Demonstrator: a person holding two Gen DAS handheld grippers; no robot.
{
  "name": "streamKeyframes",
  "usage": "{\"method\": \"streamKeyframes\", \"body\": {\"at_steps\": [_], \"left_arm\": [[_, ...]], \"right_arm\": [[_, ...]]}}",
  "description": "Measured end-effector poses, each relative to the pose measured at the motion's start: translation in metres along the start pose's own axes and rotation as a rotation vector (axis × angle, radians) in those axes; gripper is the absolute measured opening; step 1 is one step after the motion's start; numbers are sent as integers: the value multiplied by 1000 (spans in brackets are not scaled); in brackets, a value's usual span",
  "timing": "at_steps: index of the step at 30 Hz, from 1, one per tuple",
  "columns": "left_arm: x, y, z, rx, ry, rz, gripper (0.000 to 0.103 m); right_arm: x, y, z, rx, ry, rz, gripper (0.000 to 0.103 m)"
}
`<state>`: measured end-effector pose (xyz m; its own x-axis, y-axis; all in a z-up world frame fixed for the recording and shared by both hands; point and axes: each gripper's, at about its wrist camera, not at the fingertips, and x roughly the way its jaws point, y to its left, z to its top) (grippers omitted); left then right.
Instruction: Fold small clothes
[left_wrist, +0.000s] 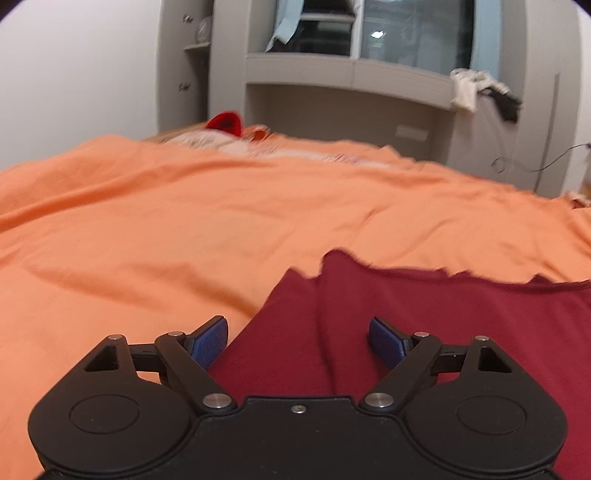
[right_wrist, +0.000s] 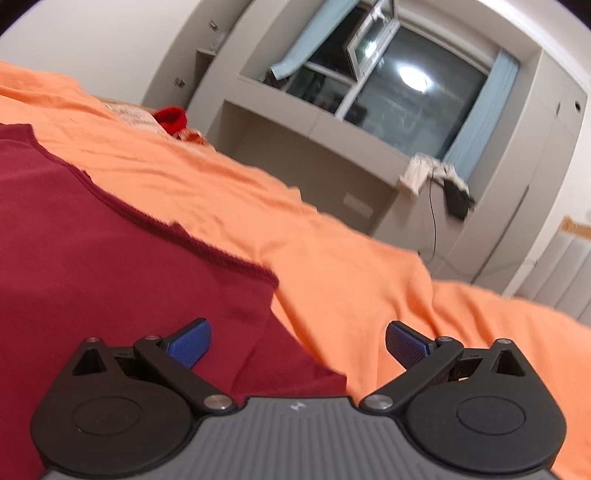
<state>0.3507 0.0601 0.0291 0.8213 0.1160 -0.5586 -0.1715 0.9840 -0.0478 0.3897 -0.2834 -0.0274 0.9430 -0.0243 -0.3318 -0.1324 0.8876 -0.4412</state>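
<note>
A dark red garment lay spread on the orange sheet that covered the bed, and both views looked low across it toward the far wall. In the left wrist view the left tongs stood spread wide, holding nothing, with the blue pads well apart; the left pad sat over the garment's left edge, where red cloth met orange, and the right pad sat over the red cloth itself. A fold ran up the garment from between the pads toward its far edge, which looked uneven and a little raised. Whether the pads touched the fabric could not be told. In the right wrist view the right tongs were likewise spread and empty, straddling the garment's right border: the left pad over the dark red garment, the right pad over the orange sheet. A ribbed hem ran diagonally along the garment's far side. Farther back on the bed lay a bright red item, too blurred to identify. Behind the bed stood grey built-in shelving under a dark window with pale blue curtains, and some pale and black cloth hung from the ledge.
</note>
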Motion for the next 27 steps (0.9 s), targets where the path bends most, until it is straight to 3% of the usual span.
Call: {"method": "streamKeyframes", "body": {"at_steps": [9,14,22,27], "left_arm": [[-1,10,2,-69,6,17,86],[-22,16,6,-144,-49,9,98],[-57,15,4,-173,-133,-27,101],[-81,10,-5,-163,-211,-62,102]], "right_arm": [[-4,-5,-2,23,10,8,103],[-20,-11,2,42,-17,-17,103],[-63,-26,6,140,-70,-48,103],[-101,-29,11,267,-137,26,103]]}}
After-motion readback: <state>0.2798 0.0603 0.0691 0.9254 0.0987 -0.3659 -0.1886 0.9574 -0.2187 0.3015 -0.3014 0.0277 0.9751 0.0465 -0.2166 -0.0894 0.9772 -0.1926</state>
